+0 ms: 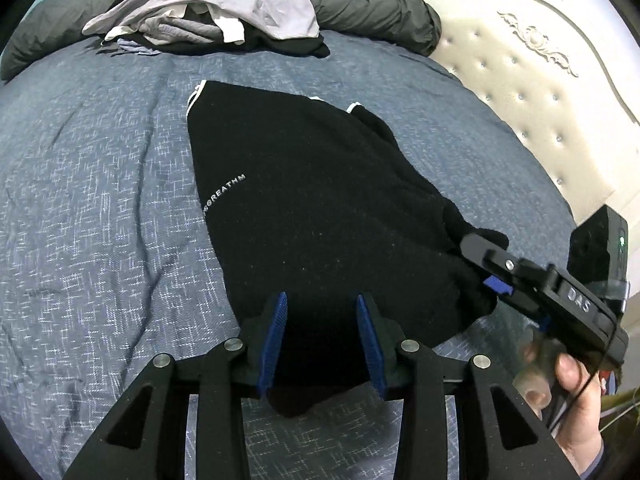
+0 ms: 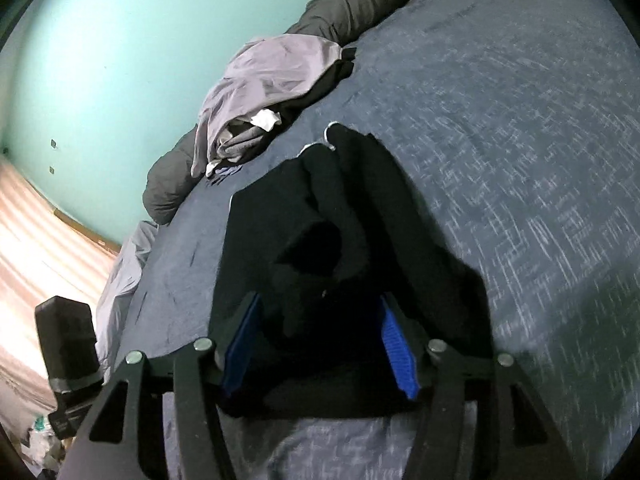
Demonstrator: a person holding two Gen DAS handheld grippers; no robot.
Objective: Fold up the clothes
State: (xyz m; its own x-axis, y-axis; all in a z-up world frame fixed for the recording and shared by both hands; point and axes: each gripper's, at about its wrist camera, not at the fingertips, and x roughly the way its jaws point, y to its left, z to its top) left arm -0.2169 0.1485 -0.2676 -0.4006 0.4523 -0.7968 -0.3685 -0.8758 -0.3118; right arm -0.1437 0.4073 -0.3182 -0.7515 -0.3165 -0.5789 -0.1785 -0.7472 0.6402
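A blue-grey patterned bedspread [image 1: 100, 200] covers the bed. At its far edge sits a rumpled heap of lilac, grey and black clothes [image 1: 208, 12], not folded. Mid-bed lies a black knit garment with white trim [image 1: 304, 184], partly doubled over, its right side bunched, so folding looks midway. The left gripper [image 1: 322, 334] stands wide over its near hem. The right gripper [image 2: 320, 344], also wide, straddles bunched black cloth without pinching it.
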